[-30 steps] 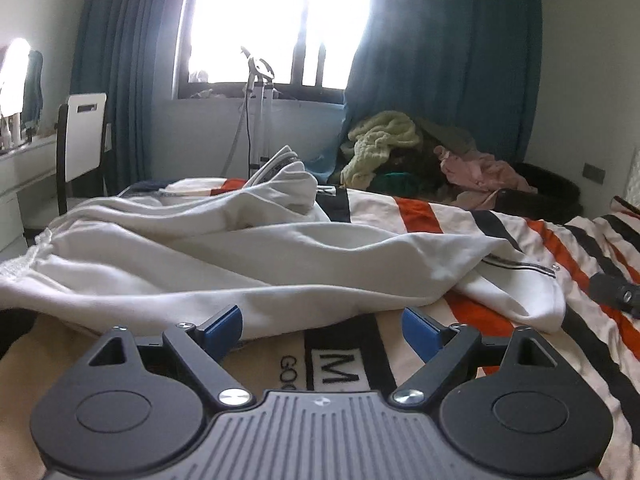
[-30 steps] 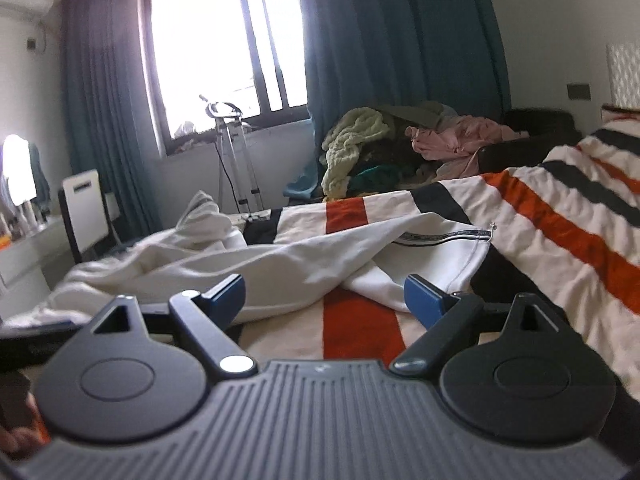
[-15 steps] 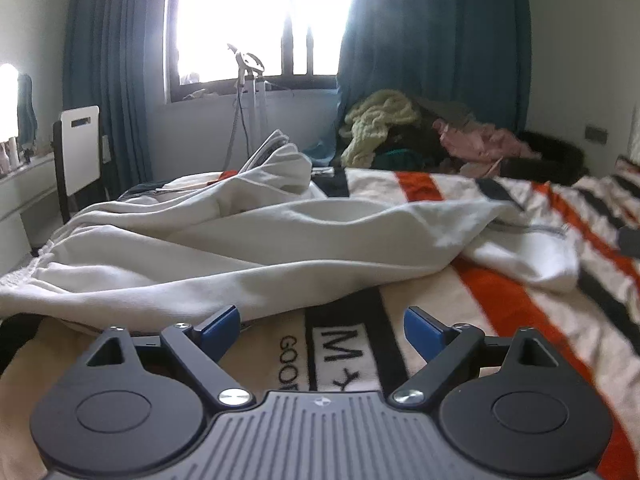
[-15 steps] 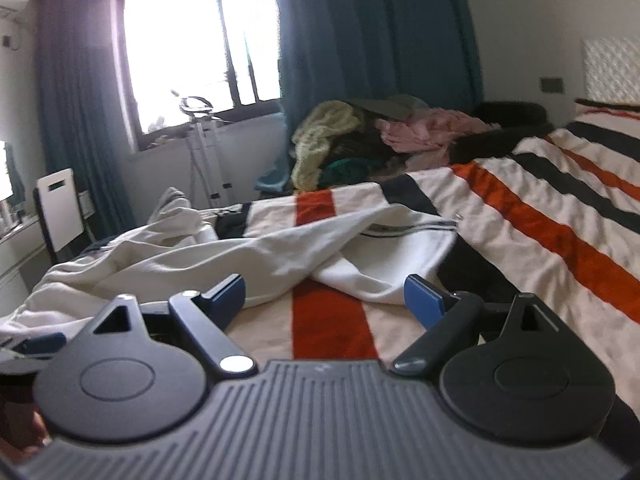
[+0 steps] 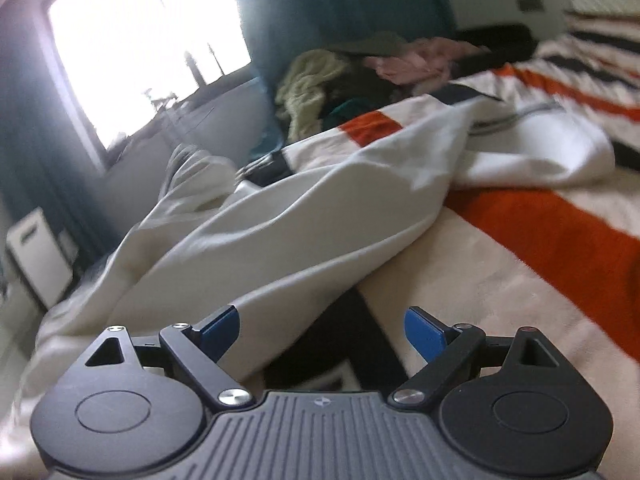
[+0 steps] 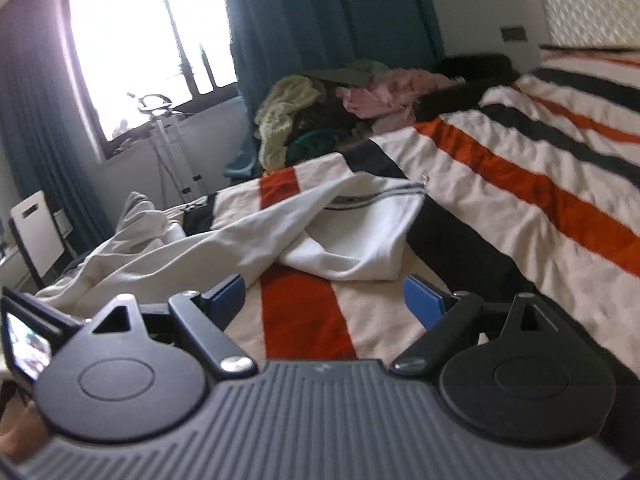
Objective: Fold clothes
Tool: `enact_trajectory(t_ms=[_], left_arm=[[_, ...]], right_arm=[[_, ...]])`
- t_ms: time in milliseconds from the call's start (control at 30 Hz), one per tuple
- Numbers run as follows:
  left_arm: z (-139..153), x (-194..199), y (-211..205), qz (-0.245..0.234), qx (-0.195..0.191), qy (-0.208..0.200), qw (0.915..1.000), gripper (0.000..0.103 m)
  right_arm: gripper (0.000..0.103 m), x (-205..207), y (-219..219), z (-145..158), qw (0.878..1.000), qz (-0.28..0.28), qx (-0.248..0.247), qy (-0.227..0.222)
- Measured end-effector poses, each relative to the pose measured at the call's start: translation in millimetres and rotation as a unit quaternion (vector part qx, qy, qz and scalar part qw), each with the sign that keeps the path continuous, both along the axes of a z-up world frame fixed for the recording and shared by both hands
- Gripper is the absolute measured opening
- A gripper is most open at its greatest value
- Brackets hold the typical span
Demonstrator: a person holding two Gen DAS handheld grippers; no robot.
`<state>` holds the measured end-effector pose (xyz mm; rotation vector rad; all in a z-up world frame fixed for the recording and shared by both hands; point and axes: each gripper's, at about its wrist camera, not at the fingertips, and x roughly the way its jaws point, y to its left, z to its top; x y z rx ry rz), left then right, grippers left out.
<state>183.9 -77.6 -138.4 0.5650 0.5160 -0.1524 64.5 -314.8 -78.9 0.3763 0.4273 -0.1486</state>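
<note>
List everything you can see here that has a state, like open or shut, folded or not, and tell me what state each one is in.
left gripper: open, empty, low over the bed.
right gripper: open, empty.
white garment: unfolded, rumpled, lying across the striped blanket.
zipper on the garment: cannot tell whether open or closed.
curtains: drawn aside, window uncovered.
clothes pile: heaped, unfolded.

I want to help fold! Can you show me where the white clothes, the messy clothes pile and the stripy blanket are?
white garment point(image 6: 248, 248): right wrist view, on its long rumpled middle.
clothes pile point(image 6: 288, 108): right wrist view, on the yellow-green knit piece.
striped blanket point(image 6: 532, 200): right wrist view, on an orange stripe.
</note>
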Motion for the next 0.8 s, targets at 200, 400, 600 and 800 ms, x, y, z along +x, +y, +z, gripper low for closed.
enact_trajectory(t_ms=[200,400,600,800], left_arm=[[-21.3,31.8,-37.1,-0.056,0.069,-0.011,0.9960,0.091],[-33.6,74.5,-60.4,-0.075,0.090,-0.002,0.9932,0.066],[-12.7,89.6,-65.0,-0.074,0.023,0.035,0.9964,0.004],[49.4,25.5,-19.9,-0.072,-0.121,0.009,0.9900,0.003]], right_arm=[[0.088,33.7,-21.6,-23.1,0.997,-0.037,0.053,0.042],[0.088,62.5,-39.4,-50.8,0.991,-0.072,0.084,0.077],[0.087,70.2,-54.0,-56.0,0.988,-0.126,0.067,0.050],[0.088,58.0,-63.4,-47.1,0.987,-0.146,0.075,0.000]])
